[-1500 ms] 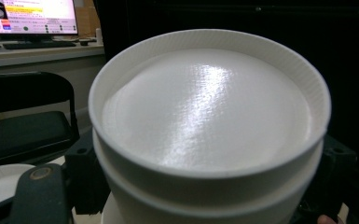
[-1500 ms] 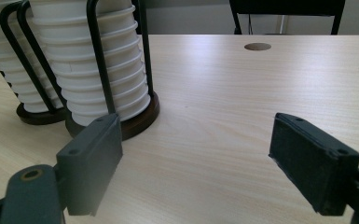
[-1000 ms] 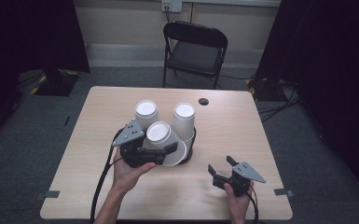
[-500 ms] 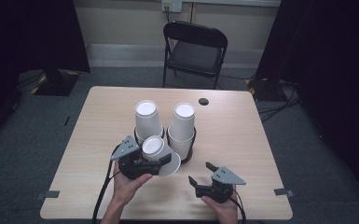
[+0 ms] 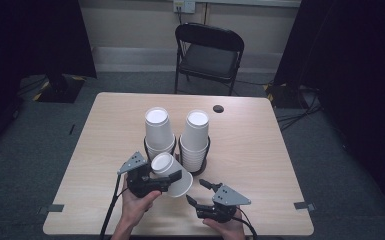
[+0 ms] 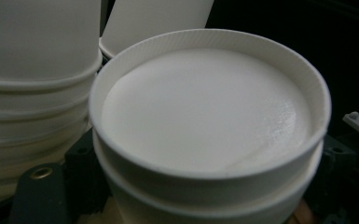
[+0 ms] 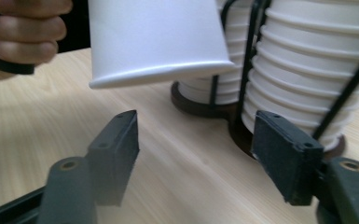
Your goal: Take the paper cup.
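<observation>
The left gripper (image 5: 172,177) has its jaws clamped on a small nested stack of white paper cups (image 5: 172,174), held upside down and tilted above the pale wooden table (image 5: 105,145); just beyond those jaws stand two taller stacks of upturned white paper cups (image 5: 196,140) in black wire holders (image 5: 205,162). The right gripper (image 5: 198,193) holds nothing; its jaws stand apart, having just been closing, with the held cups' rim above and ahead of the gap.
</observation>
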`<state>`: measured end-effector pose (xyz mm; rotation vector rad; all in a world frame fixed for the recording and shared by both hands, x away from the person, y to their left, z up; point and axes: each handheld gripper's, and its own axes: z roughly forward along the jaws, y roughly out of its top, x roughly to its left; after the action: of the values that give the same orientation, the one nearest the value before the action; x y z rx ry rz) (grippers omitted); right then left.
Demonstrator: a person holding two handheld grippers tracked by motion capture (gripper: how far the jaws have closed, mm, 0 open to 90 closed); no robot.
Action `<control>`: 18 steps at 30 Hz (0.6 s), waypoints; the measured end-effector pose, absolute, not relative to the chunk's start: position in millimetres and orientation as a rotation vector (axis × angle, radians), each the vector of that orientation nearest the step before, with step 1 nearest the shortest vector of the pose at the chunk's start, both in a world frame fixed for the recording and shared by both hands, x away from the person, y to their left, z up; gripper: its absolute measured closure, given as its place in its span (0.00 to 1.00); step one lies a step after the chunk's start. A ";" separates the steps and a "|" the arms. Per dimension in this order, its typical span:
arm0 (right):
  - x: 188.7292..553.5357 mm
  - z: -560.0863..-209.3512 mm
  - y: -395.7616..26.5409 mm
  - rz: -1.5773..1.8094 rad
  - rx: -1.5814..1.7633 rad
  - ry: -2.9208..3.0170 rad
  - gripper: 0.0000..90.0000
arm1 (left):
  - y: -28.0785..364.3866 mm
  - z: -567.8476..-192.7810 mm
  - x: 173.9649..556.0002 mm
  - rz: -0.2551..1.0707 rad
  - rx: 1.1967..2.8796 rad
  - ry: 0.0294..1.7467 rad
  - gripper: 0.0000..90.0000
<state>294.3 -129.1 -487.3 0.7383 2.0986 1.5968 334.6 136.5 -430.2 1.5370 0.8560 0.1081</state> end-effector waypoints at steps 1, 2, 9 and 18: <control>293.8 -487.1 -126.8 1.604 0.717 2.080 0.38 | 136.4 -431.0 334.7 0.074 1.523 0.862 0.22; 293.5 -486.9 -125.9 1.611 0.702 2.077 0.39 | 136.1 -431.3 334.6 0.065 1.514 0.870 0.22; 294.1 -484.7 -124.7 1.632 0.683 2.042 0.43 | 136.2 -431.6 335.4 0.014 1.502 0.892 0.22; 301.9 -482.4 -123.5 1.741 0.653 1.893 0.58 | 128.4 -425.8 336.5 -0.050 1.500 0.889 0.22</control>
<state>301.9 -123.5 -482.4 0.6529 1.8928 1.7412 336.5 128.4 -425.8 1.5002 0.8892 -0.0502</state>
